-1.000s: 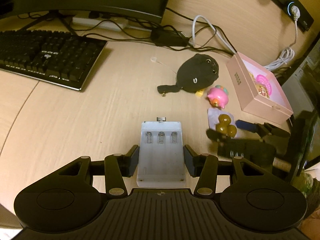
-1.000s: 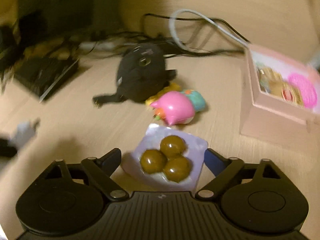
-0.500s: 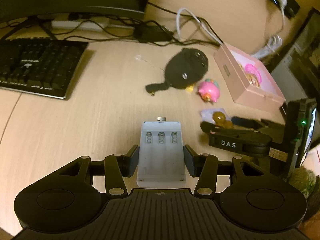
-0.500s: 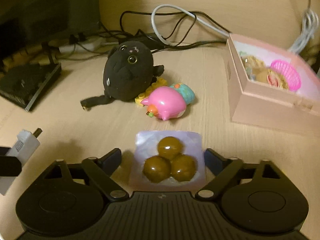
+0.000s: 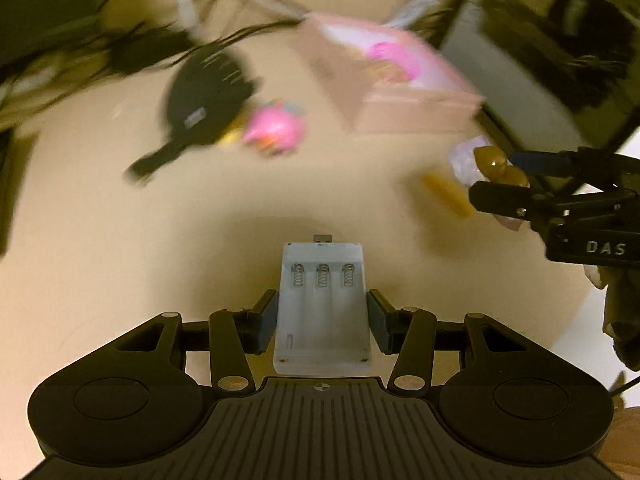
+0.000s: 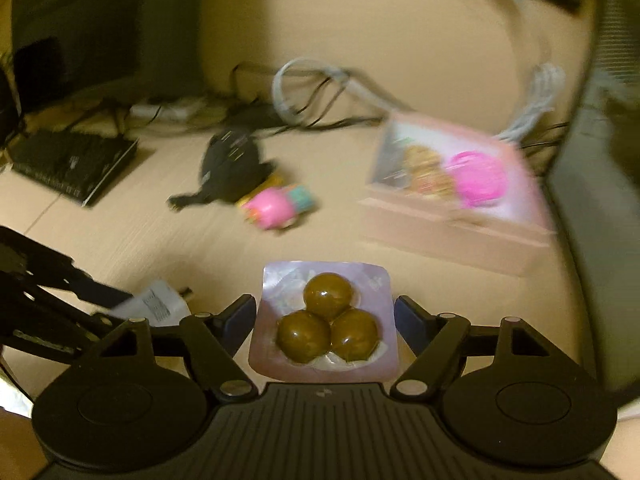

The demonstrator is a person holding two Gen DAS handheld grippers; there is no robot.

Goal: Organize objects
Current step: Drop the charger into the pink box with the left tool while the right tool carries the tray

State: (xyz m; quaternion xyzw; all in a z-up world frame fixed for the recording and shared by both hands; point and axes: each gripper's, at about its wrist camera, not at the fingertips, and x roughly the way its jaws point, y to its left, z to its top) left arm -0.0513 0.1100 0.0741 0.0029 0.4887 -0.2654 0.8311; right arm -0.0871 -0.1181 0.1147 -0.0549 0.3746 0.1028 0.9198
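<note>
1. Across the wooden counter (image 6: 120,240) lie toys, cables and a black keyboard (image 6: 72,164) at the far left.
2. Far to the right sits the open pink box (image 6: 452,216), with a bright pink round thing (image 6: 476,178) and other small things inside, too blurry to name.
3. Near the middle lies the black plush toy (image 6: 232,164), with the pink pig toy (image 6: 272,210) just beside it.
4. Close to the left camera, the left hand-held gripper (image 5: 322,316) is clamped on the white battery holder (image 5: 322,312), one pad on each side. Three little springs show in it.
5. Close to the right camera, the right hand-held gripper (image 6: 324,316) holds the shiny packet with three brown balls (image 6: 326,320) between its pads, above the counter.
6. A small yellow block (image 5: 448,194) shows near that packet in the left view.
</note>
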